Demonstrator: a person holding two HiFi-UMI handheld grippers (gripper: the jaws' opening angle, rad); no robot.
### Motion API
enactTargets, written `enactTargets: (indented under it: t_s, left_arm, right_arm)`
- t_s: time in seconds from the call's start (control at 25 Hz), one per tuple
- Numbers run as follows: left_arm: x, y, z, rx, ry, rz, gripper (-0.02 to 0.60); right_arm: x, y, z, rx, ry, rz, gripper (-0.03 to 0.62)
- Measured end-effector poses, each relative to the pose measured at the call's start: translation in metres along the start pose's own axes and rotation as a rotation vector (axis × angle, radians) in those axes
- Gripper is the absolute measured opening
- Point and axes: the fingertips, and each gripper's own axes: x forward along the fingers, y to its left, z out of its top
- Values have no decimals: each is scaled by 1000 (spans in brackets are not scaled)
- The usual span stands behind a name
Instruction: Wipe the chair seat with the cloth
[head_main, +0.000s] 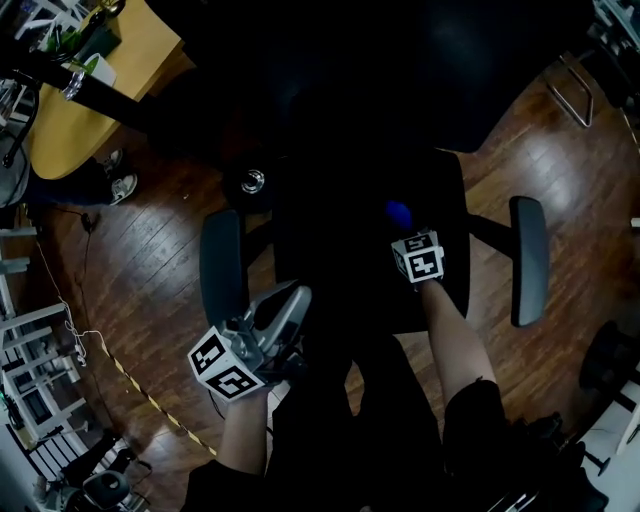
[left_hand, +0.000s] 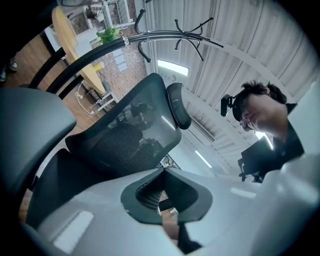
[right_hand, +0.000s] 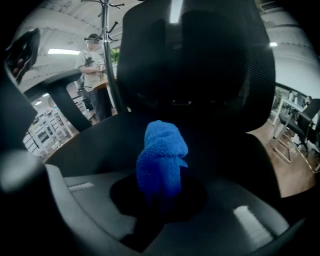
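Blue cloth (right_hand: 162, 162) clenched in right gripper (right_hand: 159, 197), over chair seat (right_hand: 95, 145) — left gripper (left_hand: 167, 200) clenched, empty

A bright blue cloth (right_hand: 162, 165) against a black chair seat (head_main: 340, 250), above a brown wooden floor (head_main: 160, 250).
The cloth is one plain blue, with a fluffy terry surface. The backrest (right_hand: 200, 60) is black with a fine mesh pattern, and the armrests (head_main: 528, 260) are dark grey-blue. The floor shows reddish-brown planks with a pale shine, and a line striped yellow and black (head_main: 150, 398) lies on it. The table (head_main: 90, 100) is light yellow wood. The left gripper (left_hand: 167, 195) is pale grey with a dark grey rim inside. The right gripper (right_hand: 160, 195) looks darker grey, with two whitish ribbed patches. Each marker cube (head_main: 225, 365) is white with black squares. The plant (left_hand: 109, 34) is green.
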Motion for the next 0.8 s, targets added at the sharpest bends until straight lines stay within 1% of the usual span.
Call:
enactTargets:
  t_s: [0.12, 0.2, 0.44, 0.56, 0.64, 0.72, 0.8]
  left_arm:
    - [2, -1, -1, 0, 8, -7, -8]
    - [1, -1, -2, 1, 9, -5, -8]
    - [-2, -2, 1, 4, -3, 0, -8]
    - [-7, 3, 5, 4, -10, 7, -8]
    - [-9, 5, 6, 2, -14, 6, -8]
    - [-10, 5, 7, 2, -16, 3, -8]
    - [-10, 3, 8, 2, -21, -2, -8]
  right_arm:
    - [-22, -63, -7, 45, 17, -120, 35]
    - [-32, -86, -7, 78, 18, -163, 35]
    - [-35, -95, -12, 57, 9, -195, 37]
    - [-37, -91, -5, 71, 4, -184, 37]
    - [-37, -78, -3, 95, -13, -165, 37]
    - [-34, -50, -4, 117, -34, -121, 37]
    - [-28, -4, -1, 122, -51, -53, 37]
